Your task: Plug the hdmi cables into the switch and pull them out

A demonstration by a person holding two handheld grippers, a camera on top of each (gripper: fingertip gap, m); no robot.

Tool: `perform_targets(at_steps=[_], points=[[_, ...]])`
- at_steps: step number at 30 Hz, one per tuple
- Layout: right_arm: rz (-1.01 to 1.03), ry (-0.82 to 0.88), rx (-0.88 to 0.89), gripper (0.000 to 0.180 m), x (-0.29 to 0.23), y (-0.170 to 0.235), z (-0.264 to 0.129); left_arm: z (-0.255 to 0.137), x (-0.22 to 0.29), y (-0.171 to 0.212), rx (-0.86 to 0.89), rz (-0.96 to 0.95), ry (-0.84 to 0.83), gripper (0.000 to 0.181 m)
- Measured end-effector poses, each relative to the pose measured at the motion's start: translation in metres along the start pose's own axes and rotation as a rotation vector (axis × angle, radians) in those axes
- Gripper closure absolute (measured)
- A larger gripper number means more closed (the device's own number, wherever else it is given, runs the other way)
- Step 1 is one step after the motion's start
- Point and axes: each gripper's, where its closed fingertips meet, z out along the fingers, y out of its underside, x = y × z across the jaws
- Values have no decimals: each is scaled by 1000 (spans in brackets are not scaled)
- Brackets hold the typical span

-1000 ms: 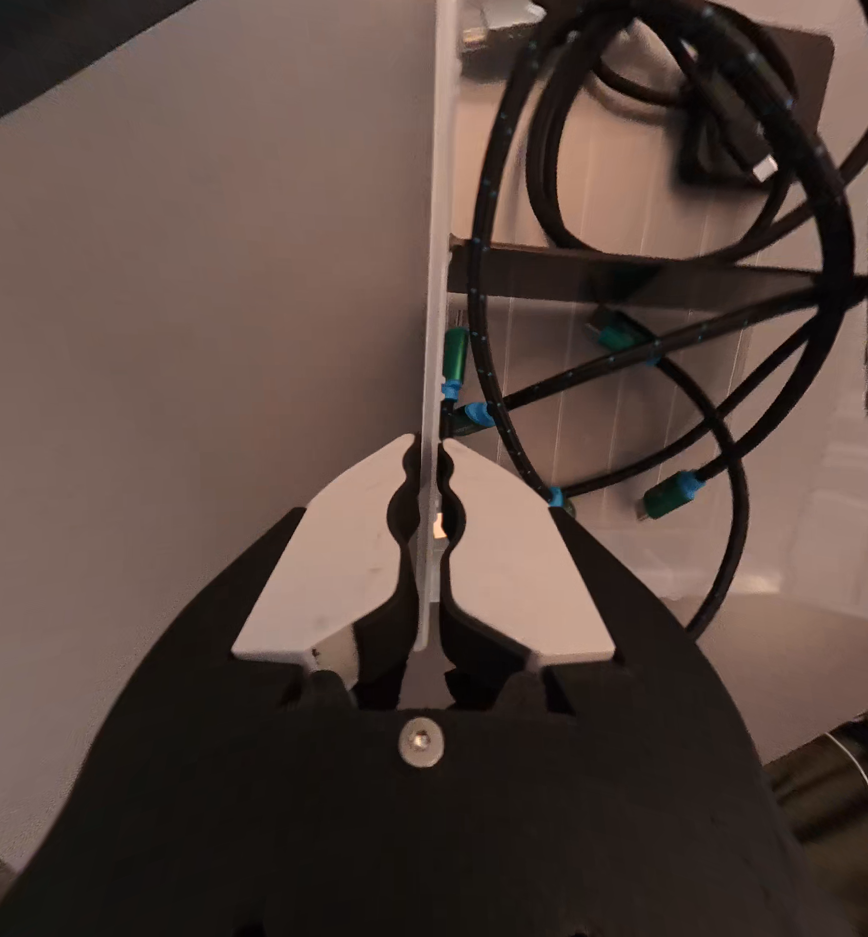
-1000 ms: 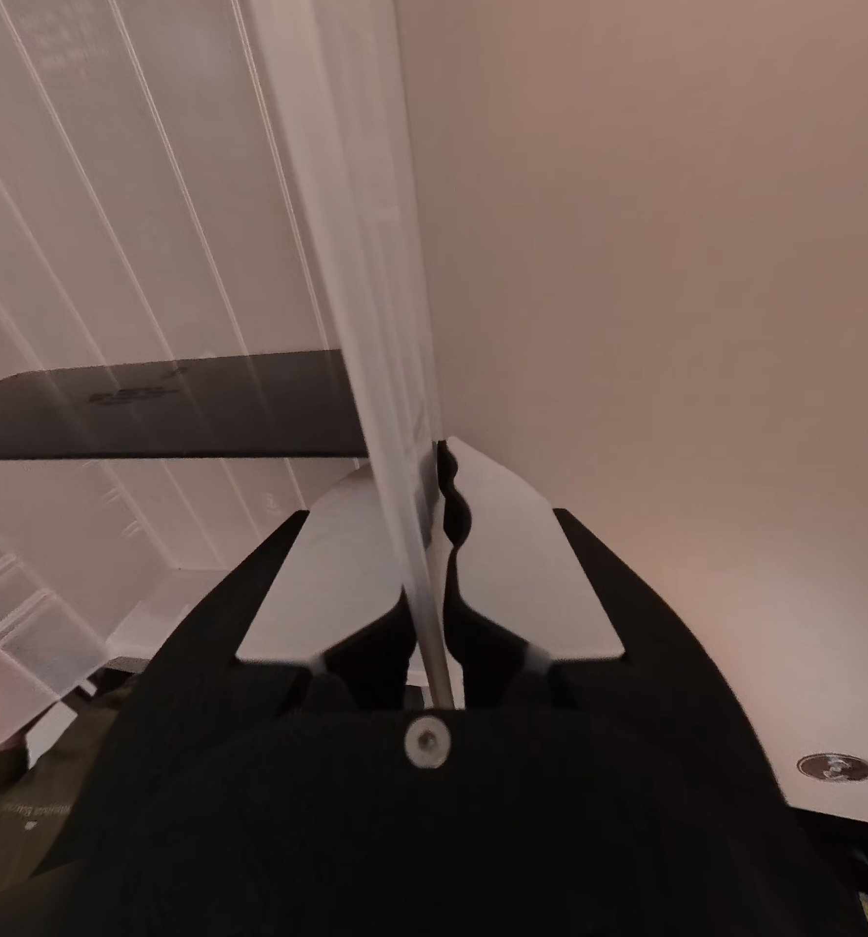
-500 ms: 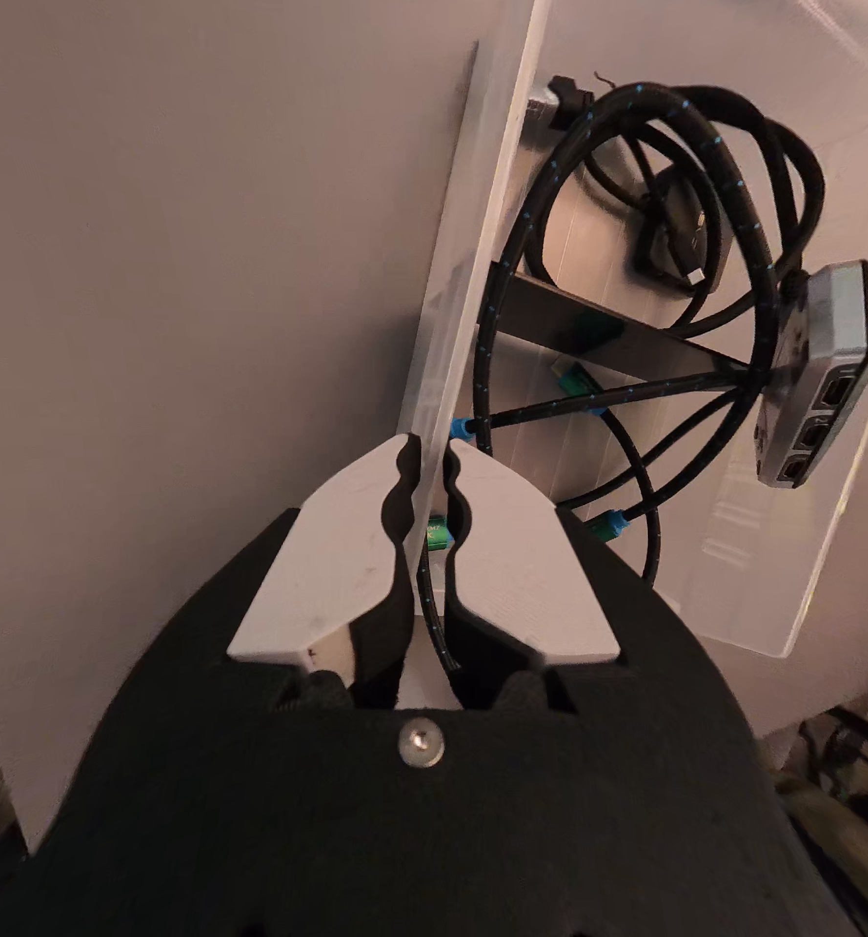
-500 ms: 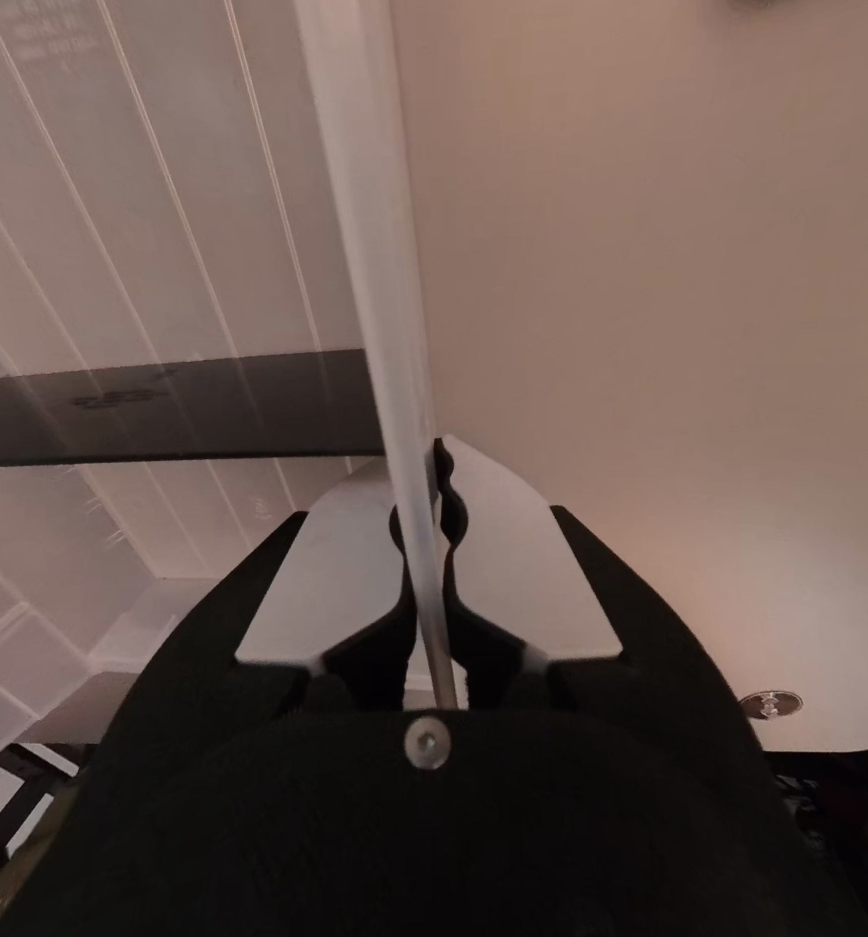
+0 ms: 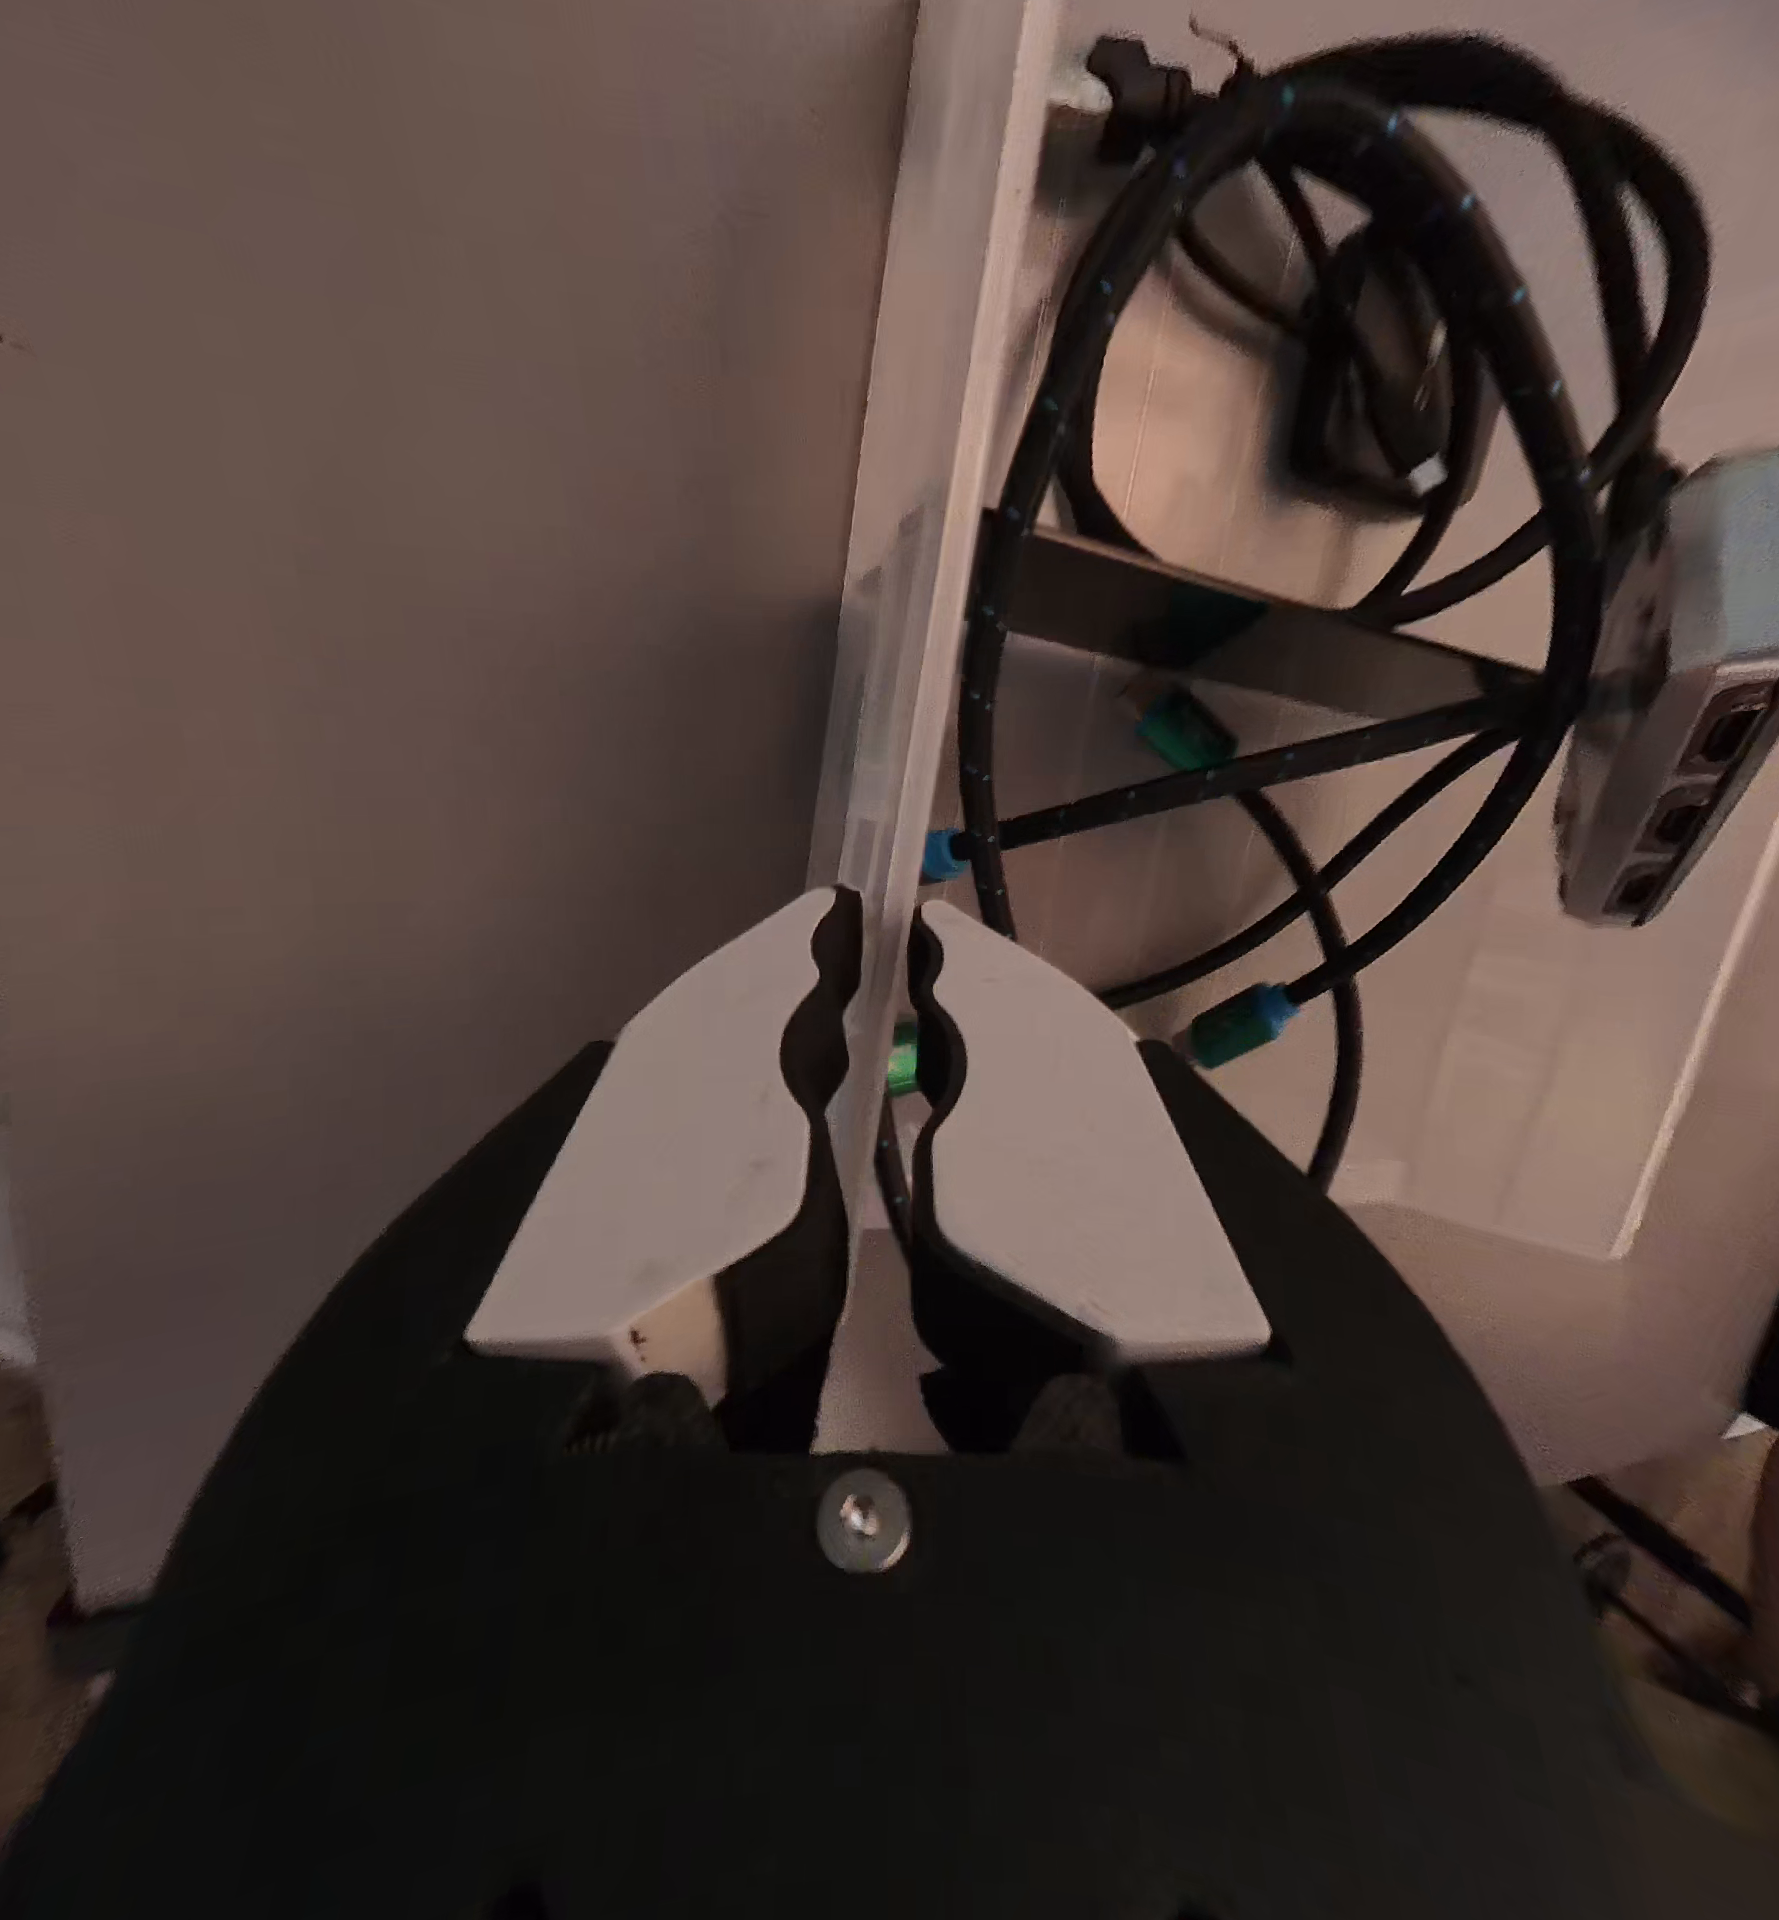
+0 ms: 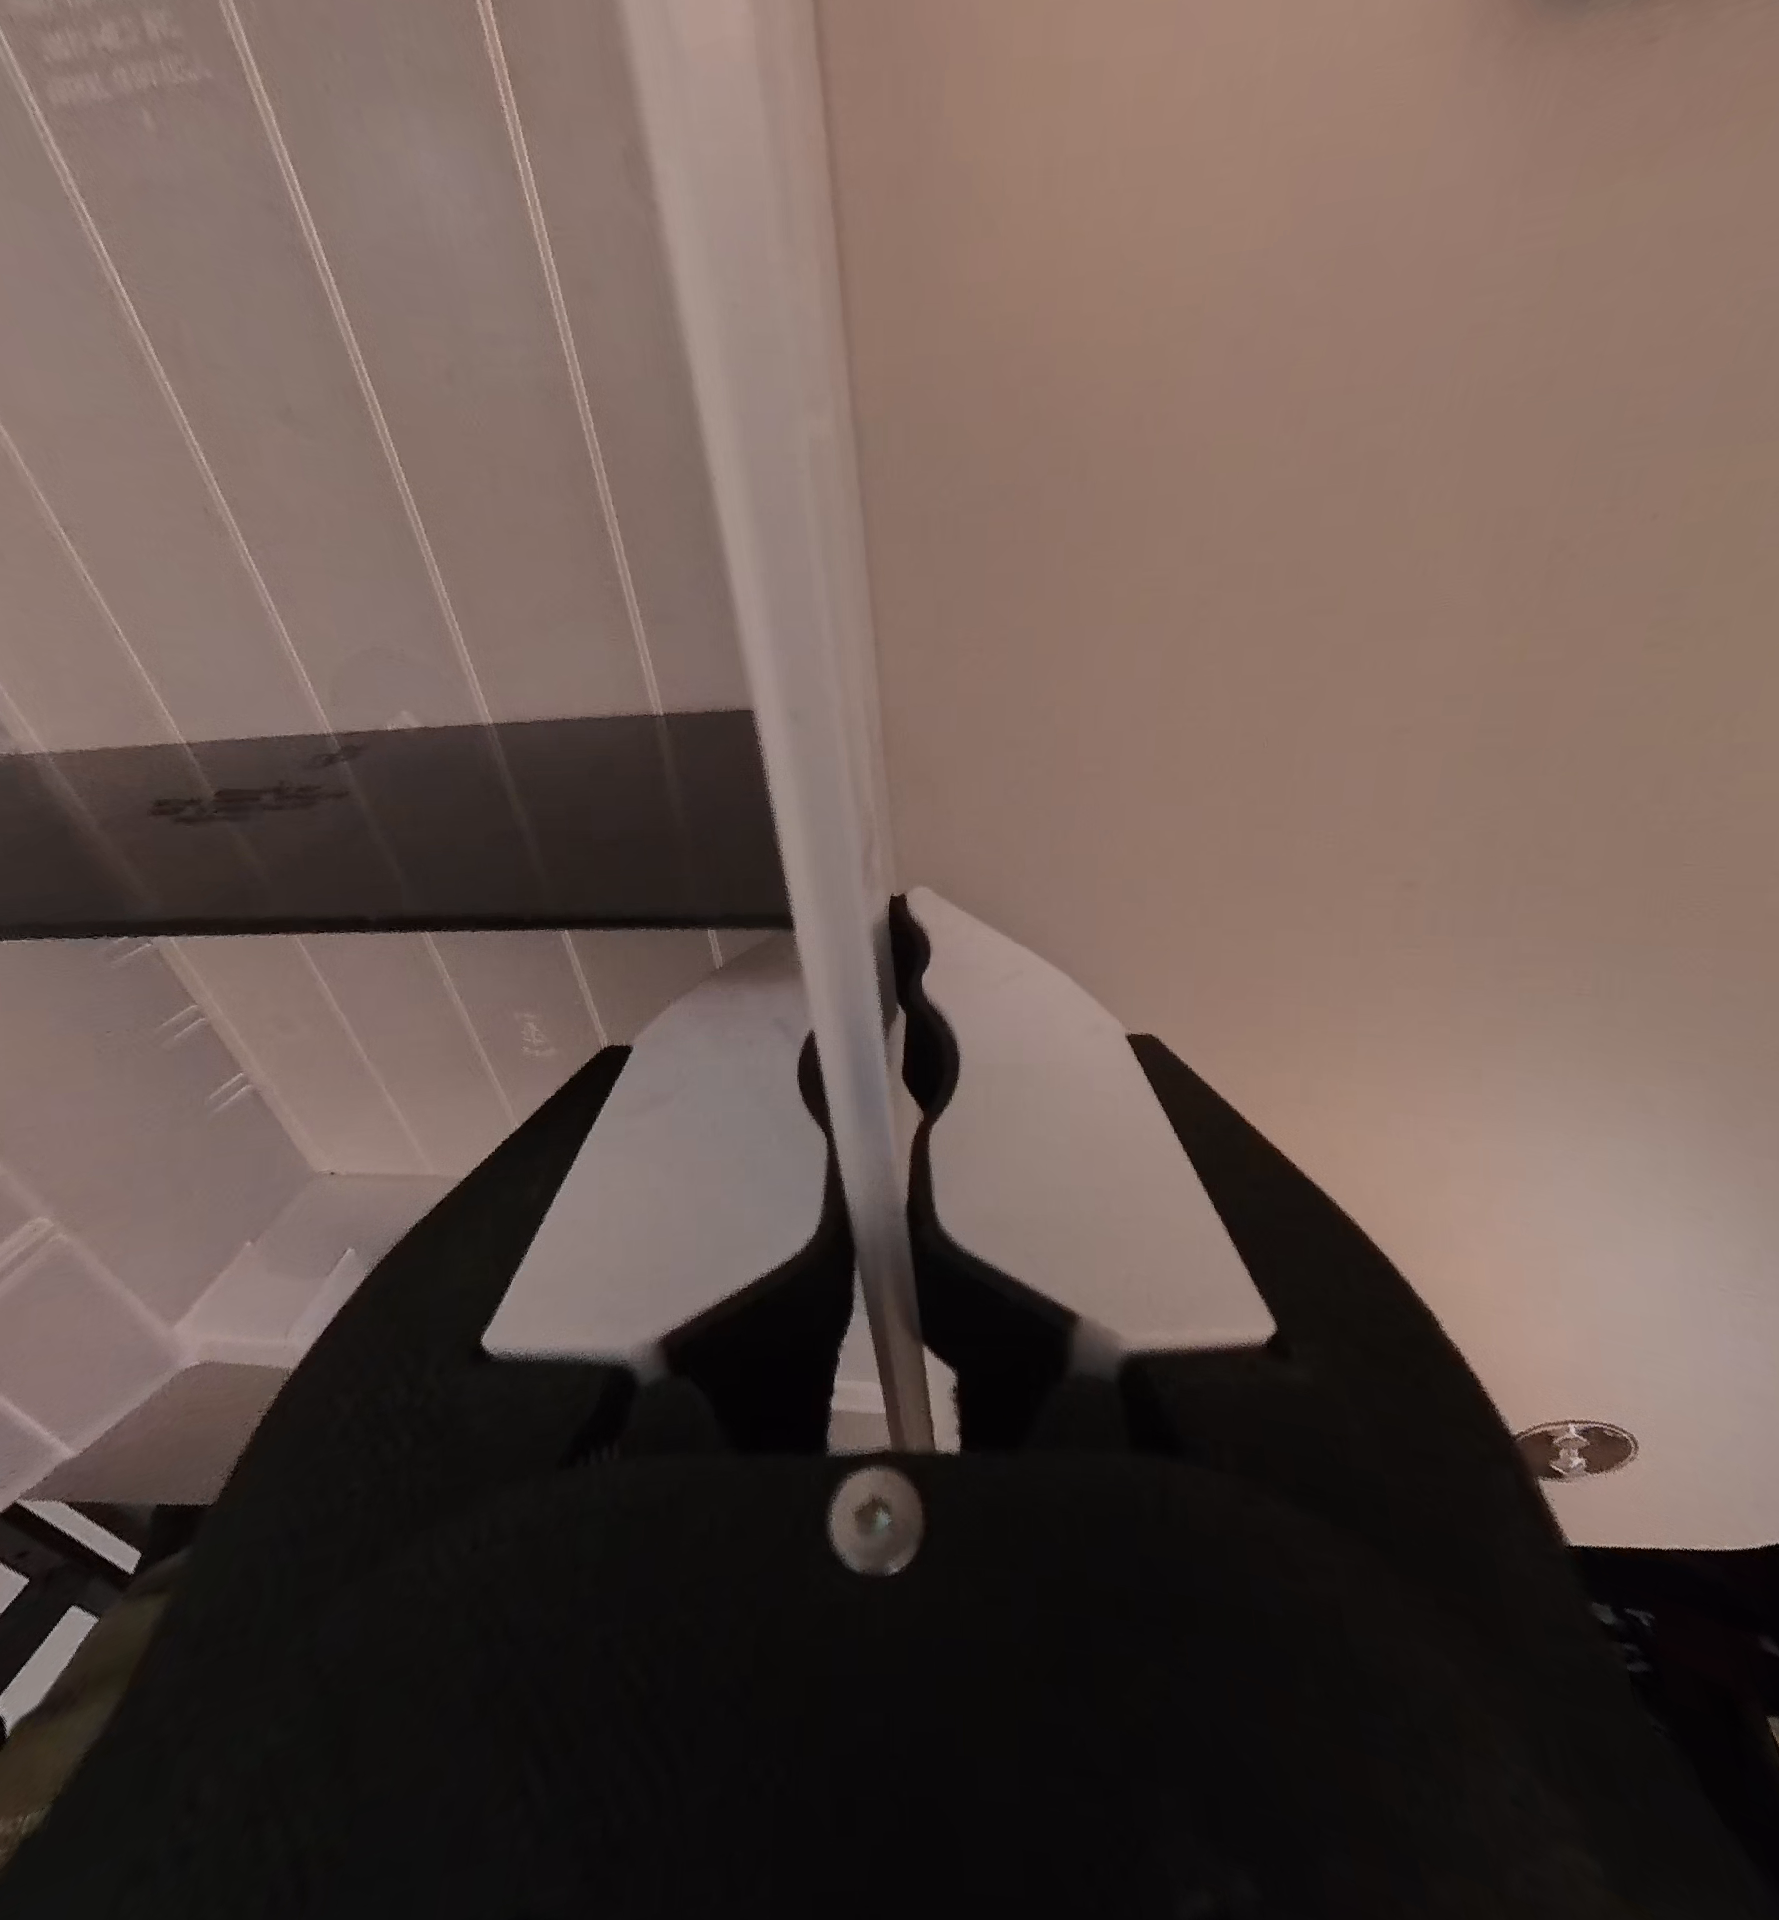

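A clear plastic bin [image 5: 978,343] holds black braided HDMI cables [image 5: 1030,540] with blue and green plugs [image 5: 1240,1023] and a grey switch [image 5: 1695,665] with three ports, leaning at the bin's right side. My left gripper [image 5: 880,920] is shut on the bin's left wall, and a cable and a green plug sit just behind its fingers. My right gripper [image 6: 890,914] is shut on the bin's opposite wall [image 6: 812,582]; its left finger shows through the clear plastic. No cable is plugged into the switch's visible ports.
A white table top [image 5: 345,520] lies under the bin and also shows in the right wrist view [image 6: 1384,623], with a round fitting [image 6: 1576,1449] near its corner. A dark strip [image 6: 345,821] shows through the bin floor. A black plug [image 5: 1384,395] lies among the cables.
In the left wrist view the bin has tilted and drawn back, and the grey switch has come fully into view at the right. Both grippers keep their hold on the walls.
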Motion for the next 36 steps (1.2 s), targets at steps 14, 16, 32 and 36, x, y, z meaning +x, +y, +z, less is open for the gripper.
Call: perform_targets(at_steps=[14,16,32,36], points=[[-34,13,-4,175,1,-10,1,-2,13,19,-103,73,-17,175],[-41,11,-4,175,-1,-11,1,-2,13,19,-107,76,-28,175],[-21,-30,3,168,-12,-6,2,-1,12,15,-101,81,-44,176],[7,-39,0,167,-11,-4,0,-9,14,3,-20,65,-33,176]])
